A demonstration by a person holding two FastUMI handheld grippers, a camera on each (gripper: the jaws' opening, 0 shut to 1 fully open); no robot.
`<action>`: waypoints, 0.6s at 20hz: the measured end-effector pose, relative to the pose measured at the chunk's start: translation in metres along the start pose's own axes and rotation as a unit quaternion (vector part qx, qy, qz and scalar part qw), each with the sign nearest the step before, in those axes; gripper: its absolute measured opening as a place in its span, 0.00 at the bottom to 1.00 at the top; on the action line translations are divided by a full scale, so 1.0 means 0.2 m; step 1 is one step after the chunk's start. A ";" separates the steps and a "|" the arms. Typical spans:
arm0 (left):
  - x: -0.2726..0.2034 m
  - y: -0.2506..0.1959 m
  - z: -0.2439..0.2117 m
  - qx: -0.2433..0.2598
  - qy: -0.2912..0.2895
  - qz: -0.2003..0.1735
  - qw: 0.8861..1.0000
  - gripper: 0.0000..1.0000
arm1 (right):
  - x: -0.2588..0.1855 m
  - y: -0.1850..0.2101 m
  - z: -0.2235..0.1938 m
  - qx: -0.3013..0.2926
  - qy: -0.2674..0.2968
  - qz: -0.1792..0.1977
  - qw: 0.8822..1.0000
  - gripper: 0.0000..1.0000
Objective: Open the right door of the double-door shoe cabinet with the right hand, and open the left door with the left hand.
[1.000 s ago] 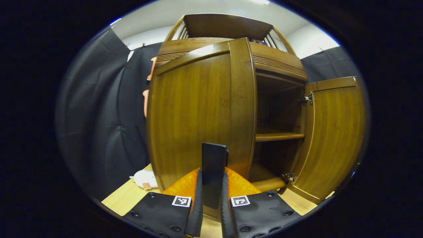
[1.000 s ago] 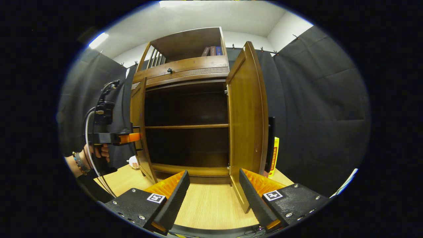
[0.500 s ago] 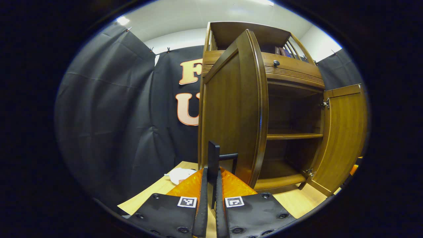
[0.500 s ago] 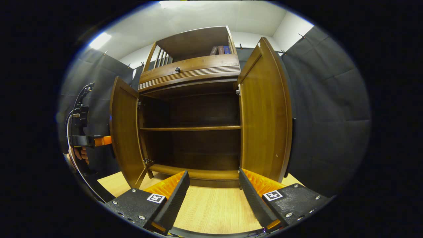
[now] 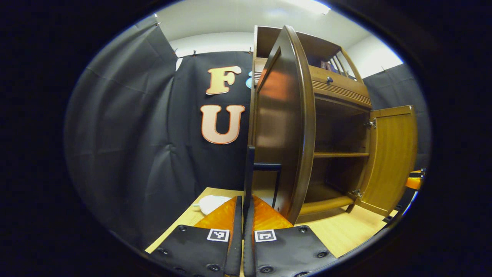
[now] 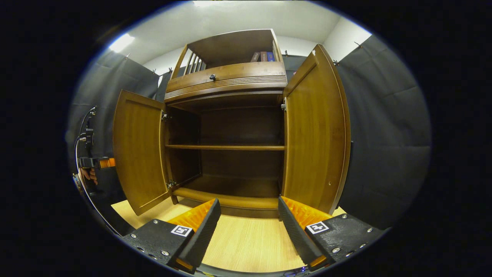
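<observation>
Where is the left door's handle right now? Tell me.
In the left gripper view, the dark handle stands at lower centre on the open left door, clamped in the left gripper, just right of the white object.

Open bay (image 6: 238, 127) between swung doors, seemingly unobstructed.

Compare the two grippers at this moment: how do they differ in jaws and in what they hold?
The left gripper has its jaws shut on the left door's handle; the right gripper has its jaws wide apart. The left gripper holds the left door; the right gripper holds nothing and is apart from the right door. Both point toward the cabinet.
</observation>
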State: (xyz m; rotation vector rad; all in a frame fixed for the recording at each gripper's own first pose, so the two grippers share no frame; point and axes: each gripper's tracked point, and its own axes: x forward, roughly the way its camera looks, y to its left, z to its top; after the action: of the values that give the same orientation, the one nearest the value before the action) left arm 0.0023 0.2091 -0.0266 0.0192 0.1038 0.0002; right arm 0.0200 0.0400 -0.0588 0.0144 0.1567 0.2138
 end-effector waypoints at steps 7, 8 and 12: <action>0.01 0.12 0.00 0.015 0.017 -0.041 0.999 0.10 | -0.01 0.09 -0.06 -0.005 0.018 0.003 1.000 0.92; 0.01 0.12 0.00 0.011 0.021 -0.047 0.999 0.10 | -0.01 0.10 -0.06 -0.004 0.018 0.002 1.000 0.92; -0.05 0.26 0.00 0.022 0.025 -0.042 0.999 0.10 | -0.01 0.11 -0.05 -0.002 0.021 -0.003 1.000 0.92</action>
State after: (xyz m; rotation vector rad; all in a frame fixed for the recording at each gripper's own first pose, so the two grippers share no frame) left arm -0.0084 0.2616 -0.0254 0.0588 0.1548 -0.0860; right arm 0.0123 0.0612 -0.0681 0.0052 0.1991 0.2087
